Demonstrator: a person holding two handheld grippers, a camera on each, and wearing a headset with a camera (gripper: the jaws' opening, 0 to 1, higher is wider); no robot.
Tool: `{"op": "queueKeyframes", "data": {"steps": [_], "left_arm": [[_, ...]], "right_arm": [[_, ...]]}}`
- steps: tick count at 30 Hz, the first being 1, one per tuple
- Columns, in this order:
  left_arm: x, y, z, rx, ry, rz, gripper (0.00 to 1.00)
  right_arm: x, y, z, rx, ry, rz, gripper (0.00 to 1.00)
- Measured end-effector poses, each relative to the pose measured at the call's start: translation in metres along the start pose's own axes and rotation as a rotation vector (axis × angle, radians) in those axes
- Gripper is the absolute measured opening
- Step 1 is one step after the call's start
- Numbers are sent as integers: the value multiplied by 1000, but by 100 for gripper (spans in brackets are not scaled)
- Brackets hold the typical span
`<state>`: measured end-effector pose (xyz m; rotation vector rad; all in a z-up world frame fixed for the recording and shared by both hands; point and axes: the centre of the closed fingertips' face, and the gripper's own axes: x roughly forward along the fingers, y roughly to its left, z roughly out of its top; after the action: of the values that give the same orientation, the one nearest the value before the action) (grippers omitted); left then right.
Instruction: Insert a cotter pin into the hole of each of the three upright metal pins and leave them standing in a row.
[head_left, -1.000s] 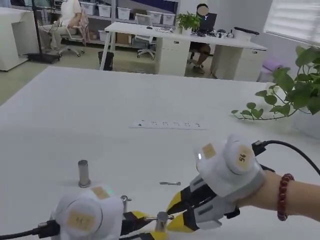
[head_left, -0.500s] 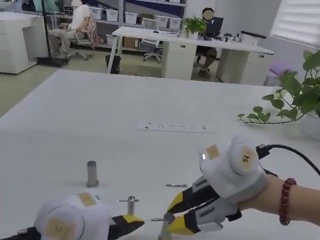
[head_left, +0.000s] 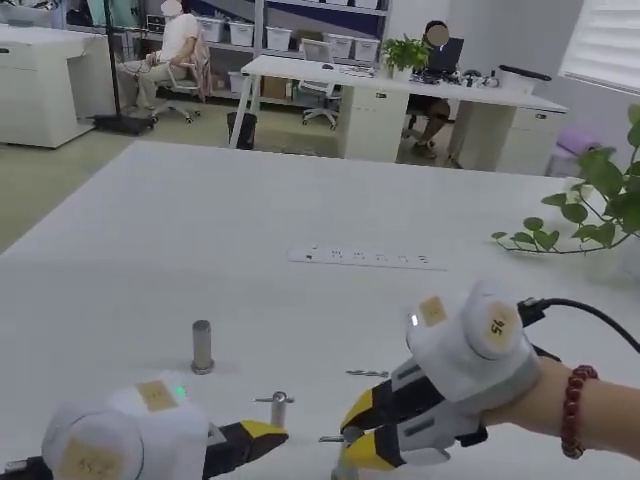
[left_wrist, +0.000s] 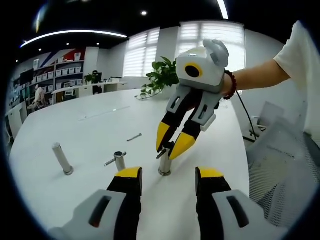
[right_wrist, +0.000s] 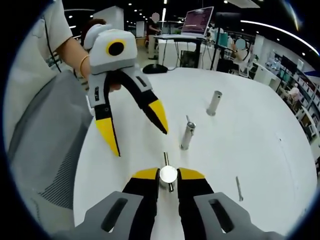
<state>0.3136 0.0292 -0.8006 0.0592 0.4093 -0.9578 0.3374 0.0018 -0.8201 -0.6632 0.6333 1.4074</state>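
Big smooth white table (head_left: 300, 200) takes up most of the head view, matte top. A leafy green plant (head_left: 600, 200) trails over its right edge.

Both grippers have rounded white plastic shells with black jaws tipped in yellow. The left gripper (right_wrist: 136, 135) has its jaws spread wide and nothing in them. In its own view they sit on either side of the nearest metal pin (left_wrist: 165, 165) without touching it. The right gripper (left_wrist: 171, 147) is pinched down to a narrow gap right at that pin's top, clamped on a thin held cotter pin (right_wrist: 165, 159). In the right gripper view that wire pokes out on both sides of the pin's round shiny head. Can't really tell how far it's seated in the hole.

There's a flat white power strip (head_left: 365, 258) further back on the table.

The metal pins are plain steel cylinders with little flared bases, all upright in a rough row. The middle metal pin (head_left: 278, 408) has a cotter pin (left_wrist: 110, 161) sticking sideways through its top, and the far metal pin (head_left: 202, 346) is bare.

Smallest stuff: a beaded red bracelet (head_left: 572, 405) on the wrist behind the right gripper. And a loose cotter pin (head_left: 367, 374) lies flat on the table, apart from the row.
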Motion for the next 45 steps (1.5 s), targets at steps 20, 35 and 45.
{"op": "queueKeyframes", "data": {"steps": [20, 35, 45], "left_arm": [[-27, 12, 2, -14, -33, 64, 45], [-36, 21, 3, 1, -45, 82, 51], [-36, 20, 3, 5, -42, 84, 52]], "right_arm": [[-2, -12, 4, 36, -19, -24, 13], [-2, -35, 6, 27, 1, -43, 13], [1, -39, 3, 40, 1, -41, 13]]}}
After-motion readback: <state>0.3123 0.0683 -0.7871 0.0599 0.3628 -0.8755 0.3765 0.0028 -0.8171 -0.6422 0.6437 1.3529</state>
